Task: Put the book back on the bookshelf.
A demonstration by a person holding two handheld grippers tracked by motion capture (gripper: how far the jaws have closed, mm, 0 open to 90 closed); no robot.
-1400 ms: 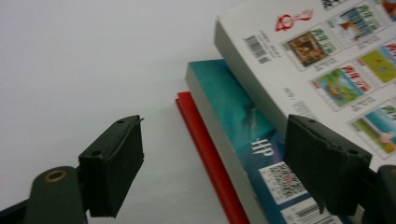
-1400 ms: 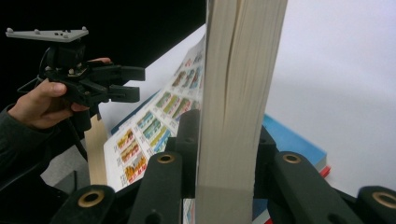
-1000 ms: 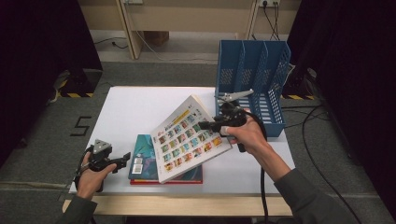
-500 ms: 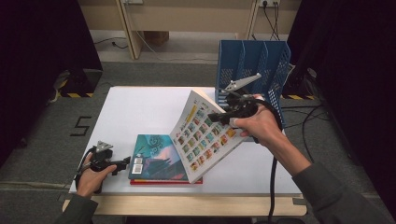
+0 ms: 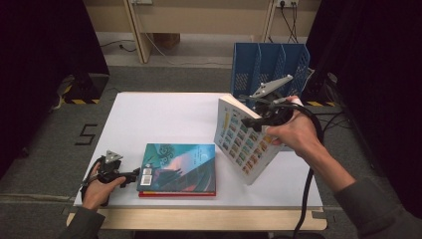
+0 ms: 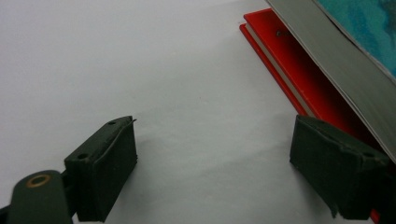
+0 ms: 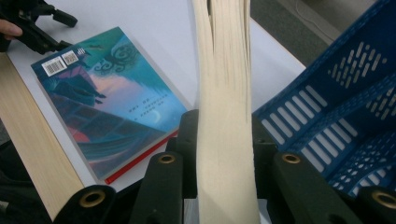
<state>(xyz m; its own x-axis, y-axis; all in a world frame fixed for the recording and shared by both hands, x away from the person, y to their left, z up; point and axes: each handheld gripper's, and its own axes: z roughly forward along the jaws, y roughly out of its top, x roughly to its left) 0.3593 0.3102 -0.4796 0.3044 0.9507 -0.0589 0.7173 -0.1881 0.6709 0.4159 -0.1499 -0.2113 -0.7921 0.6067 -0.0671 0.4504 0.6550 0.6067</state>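
A book with a colourful grid cover [image 5: 241,142] hangs tilted almost upright over the table's right side, my right gripper [image 5: 251,121] shut on its upper edge. In the right gripper view its cream page block [image 7: 224,84] stands between the two jaws of that gripper [image 7: 223,133]. A teal book [image 5: 179,167] lies flat on a red book [image 5: 174,193] near the front edge. My left gripper [image 5: 130,175] rests on the table at their left end. Its jaws have just been opening and stand wide [image 6: 212,135] with nothing between them; the red book [image 6: 303,70] lies beside the right jaw.
A blue slotted file rack [image 5: 268,64] stands at the white table's [image 5: 164,114] back right corner, just behind the lifted book. In the right gripper view the rack [image 7: 345,107] is close on the right. Cables trail off the right side.
The right hand has raised the colourful book off the teal one and tipped it more upright, closer to the rack. The teal cover now lies fully uncovered. The left hand has stayed in place.
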